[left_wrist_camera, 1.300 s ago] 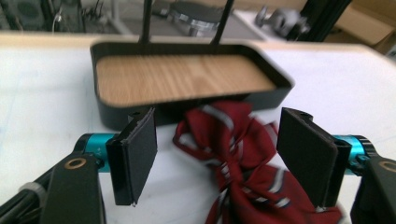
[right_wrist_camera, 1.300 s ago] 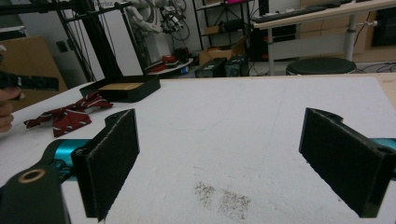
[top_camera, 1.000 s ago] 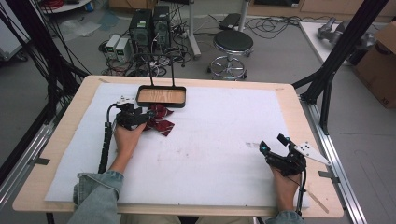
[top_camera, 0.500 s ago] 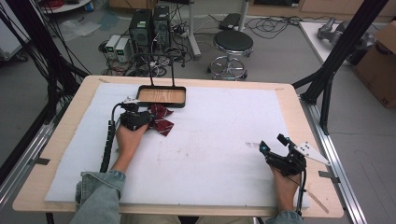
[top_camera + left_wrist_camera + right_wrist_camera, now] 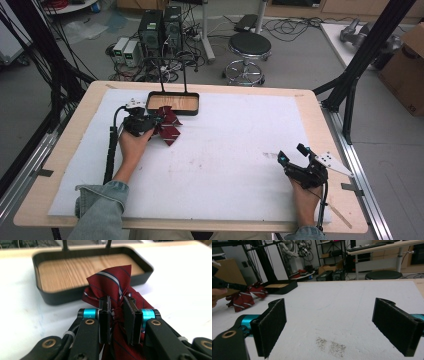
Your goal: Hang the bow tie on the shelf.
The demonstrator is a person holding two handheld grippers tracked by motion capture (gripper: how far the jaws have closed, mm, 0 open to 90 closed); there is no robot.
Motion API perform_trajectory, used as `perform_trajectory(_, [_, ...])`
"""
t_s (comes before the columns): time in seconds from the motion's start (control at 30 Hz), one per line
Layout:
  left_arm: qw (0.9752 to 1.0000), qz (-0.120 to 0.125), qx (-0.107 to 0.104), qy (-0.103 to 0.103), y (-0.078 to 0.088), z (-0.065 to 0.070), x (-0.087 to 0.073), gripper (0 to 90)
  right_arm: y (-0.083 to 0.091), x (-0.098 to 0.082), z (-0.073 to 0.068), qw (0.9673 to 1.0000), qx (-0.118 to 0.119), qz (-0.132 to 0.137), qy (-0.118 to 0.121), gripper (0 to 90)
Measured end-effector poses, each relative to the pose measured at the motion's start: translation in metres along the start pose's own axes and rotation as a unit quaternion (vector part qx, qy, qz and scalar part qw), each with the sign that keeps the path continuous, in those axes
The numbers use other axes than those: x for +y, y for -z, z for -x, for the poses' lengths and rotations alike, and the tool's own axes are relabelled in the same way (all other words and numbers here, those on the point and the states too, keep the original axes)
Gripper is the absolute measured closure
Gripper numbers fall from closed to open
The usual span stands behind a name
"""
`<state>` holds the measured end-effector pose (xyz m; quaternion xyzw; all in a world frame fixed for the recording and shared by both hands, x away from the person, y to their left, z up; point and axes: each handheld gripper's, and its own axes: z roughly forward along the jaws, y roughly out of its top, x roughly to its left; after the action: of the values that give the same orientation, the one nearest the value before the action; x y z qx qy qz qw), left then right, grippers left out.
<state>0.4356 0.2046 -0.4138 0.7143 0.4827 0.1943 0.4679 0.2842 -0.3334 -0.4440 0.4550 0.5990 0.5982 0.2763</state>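
Observation:
A dark red striped tie point(image 5: 170, 132) lies bunched on the white sheet just in front of a black tray point(image 5: 172, 94) with a wooden floor. My left gripper point(image 5: 153, 123) is shut on the tie, its jaws having just been closing with the cloth between them. In the left gripper view the pads point(image 5: 107, 315) pinch the tie point(image 5: 112, 282) at its middle, and a fold stands up ahead of the tray point(image 5: 62, 297). My right gripper point(image 5: 292, 153) rests at the front right, open with nothing between its jaws point(image 5: 329, 322). Far left in that view are the tie point(image 5: 243, 300) and tray point(image 5: 284, 287).
A white sheet point(image 5: 240, 150) covers most of the wooden table point(image 5: 320, 125). The tray has a tall wire handle point(image 5: 172, 67). Black frame posts point(image 5: 360, 60) rise at both sides. Beyond the far edge stand a stool point(image 5: 249, 47) and computer cases point(image 5: 160, 30).
The left jaws have closed on the tie, gathering it into a tighter bunch, and that hand has lifted slightly. The right hand has kept still.

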Motion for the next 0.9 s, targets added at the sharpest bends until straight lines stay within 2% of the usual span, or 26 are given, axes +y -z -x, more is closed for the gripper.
perform_trajectory(0.1, [0.9998, 0.012, -0.006, -0.016, 0.009, 0.0, 0.01, 76.1, 0.0, 0.0, 0.0, 1.0, -0.001, 0.0, 0.0, 11.3])
perform_trajectory(0.2, [0.9995, 0.012, -0.009, -0.028, 0.016, 0.0, 0.021, 76.1, 0.0, 0.0, 0.0, 1.0, -0.001, 0.0, -0.002, 11.3])
perform_trajectory(0.43, [0.9985, 0.033, -0.015, -0.041, 0.029, -0.002, 0.043, 76.2, 0.0, 0.0, 0.0, 1.0, -0.001, -0.001, -0.002, 11.3])
perform_trajectory(0.47, [0.9982, 0.035, -0.021, -0.044, 0.031, -0.002, 0.048, 76.1, 0.0, 0.0, 0.0, 1.0, -0.001, -0.001, -0.002, 11.2])
perform_trajectory(0.67, [0.9976, 0.042, -0.02, -0.052, 0.037, -0.004, 0.06, 76.2, 0.0, 0.0, 0.0, 1.0, -0.001, -0.001, -0.001, 11.3])
perform_trajectory(0.9, [0.997, 0.056, -0.024, -0.047, 0.047, -0.011, 0.075, 76.3, 0.0, 0.0, 0.0, 1.0, -0.002, -0.002, 0.0, 11.3])
